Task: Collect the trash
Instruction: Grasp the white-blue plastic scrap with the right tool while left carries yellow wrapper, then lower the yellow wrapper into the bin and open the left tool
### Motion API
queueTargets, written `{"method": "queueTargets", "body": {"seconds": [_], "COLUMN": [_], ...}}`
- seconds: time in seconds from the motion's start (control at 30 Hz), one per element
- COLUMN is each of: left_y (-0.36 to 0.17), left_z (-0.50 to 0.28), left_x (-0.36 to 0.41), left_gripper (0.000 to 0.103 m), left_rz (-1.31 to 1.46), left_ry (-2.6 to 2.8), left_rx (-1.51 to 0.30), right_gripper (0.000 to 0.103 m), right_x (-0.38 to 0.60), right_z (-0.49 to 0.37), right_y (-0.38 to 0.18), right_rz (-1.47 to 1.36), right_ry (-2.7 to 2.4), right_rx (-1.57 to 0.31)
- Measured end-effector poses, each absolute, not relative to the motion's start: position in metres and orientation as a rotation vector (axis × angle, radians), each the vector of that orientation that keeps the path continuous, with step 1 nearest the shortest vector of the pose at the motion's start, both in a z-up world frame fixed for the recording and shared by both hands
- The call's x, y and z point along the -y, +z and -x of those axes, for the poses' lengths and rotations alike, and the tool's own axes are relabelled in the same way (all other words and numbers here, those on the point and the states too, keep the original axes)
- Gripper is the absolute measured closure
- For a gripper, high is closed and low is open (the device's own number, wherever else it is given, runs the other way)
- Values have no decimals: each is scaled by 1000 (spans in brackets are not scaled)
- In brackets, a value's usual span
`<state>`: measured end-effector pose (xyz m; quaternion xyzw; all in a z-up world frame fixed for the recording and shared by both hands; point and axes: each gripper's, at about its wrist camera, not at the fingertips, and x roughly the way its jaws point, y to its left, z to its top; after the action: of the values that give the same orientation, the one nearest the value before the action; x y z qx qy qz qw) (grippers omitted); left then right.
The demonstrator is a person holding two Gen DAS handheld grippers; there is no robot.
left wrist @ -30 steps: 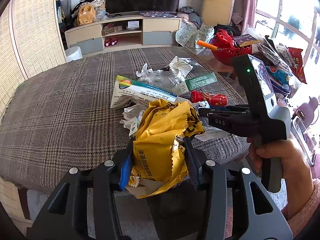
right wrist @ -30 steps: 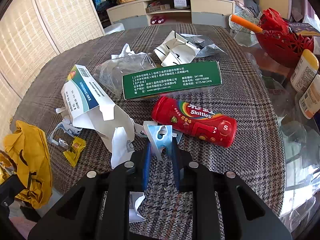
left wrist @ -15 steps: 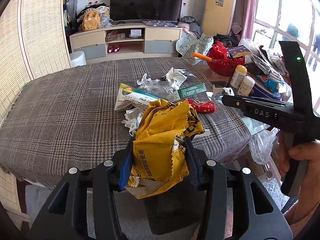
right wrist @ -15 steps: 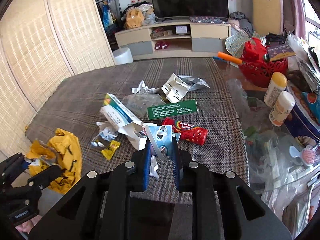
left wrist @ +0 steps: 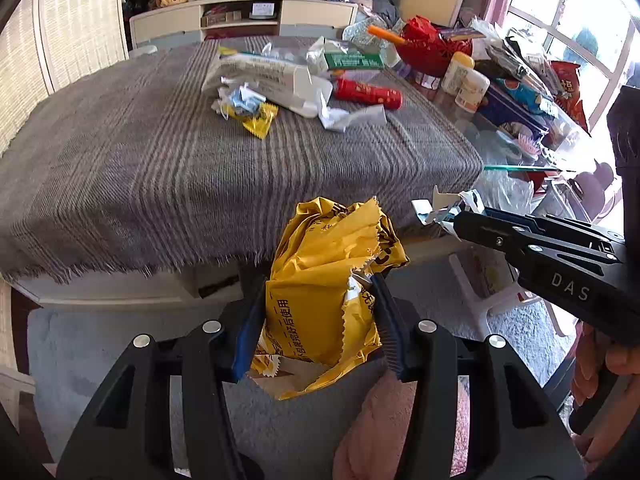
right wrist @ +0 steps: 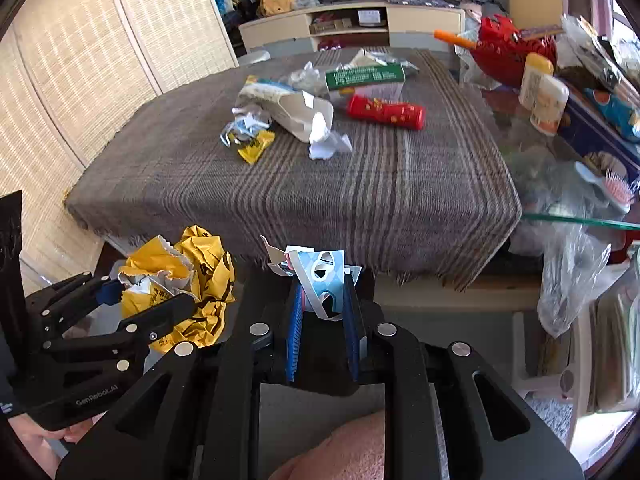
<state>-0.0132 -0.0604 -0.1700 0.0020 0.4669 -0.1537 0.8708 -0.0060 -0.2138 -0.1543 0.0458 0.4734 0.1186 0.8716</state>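
Observation:
My left gripper (left wrist: 318,286) holds a crumpled yellow wrapper (left wrist: 320,248) between its blue pads; the jaws are opening but the pads still touch it. It hangs over the grey carpet just in front of the table's near edge. My right gripper (right wrist: 322,286) is shut on a torn blue-and-white paper scrap (right wrist: 324,268), beside the left gripper (right wrist: 132,304). More trash lies on the plaid tablecloth (right wrist: 280,192): a red Skittles tube (right wrist: 386,111), a green box (right wrist: 364,74), a torn white box (right wrist: 288,108), a small yellow sachet (right wrist: 254,148) and crumpled white paper (right wrist: 326,144).
To the right, a glass tabletop (right wrist: 580,220) carries a red basket (right wrist: 508,48), two pale bottles (right wrist: 544,92) and snack bags. A clear plastic bag (right wrist: 572,272) hangs below it, next to a white stool (left wrist: 492,280). Woven screens stand at the left.
Both grippers have drawn back off the table and now hang over the carpet before its near edge, each still carrying its piece. The left one has also sunk a little.

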Motion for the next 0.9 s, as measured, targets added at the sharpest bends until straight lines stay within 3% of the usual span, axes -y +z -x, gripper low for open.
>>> {"method": "queueTargets", "body": {"seconds": [0.3,0.53,0.7,0.73,0.77,0.87,0.9], "left_y": [-256,-294,-303,-304,-305,-306,-303], "left_z": [-7,-31,-44,-45,-45,-47,-47], "left_x": [61,74,78,79,79,77,75], "left_gripper": [54,54,42,42,41,31,22], "left_rz": [72,20,29,24,21,22,26], "left_ry": [-353,-390,-398,-398,-395,-376,-367], "left_rx": [-1117,-1170,-1194,-1194,-1191,-1184,-1173], "right_gripper": [83,81,80,66,44,39,39], "right_x": [210,214,214,213,214,214,214], "right_z": [-14,-37,-47,-49,-50,-52,-54], "right_y": [-237,-281,-294,-295,-295,-291,-289], "right_rz": [-182,-251,-252,-254,-262,-262,-259], "right_ry": [223,179,174,174,175,168,162], "right_rx": [-1155,-1233,-1265,-1266,-1264,-1246,-1245]}}
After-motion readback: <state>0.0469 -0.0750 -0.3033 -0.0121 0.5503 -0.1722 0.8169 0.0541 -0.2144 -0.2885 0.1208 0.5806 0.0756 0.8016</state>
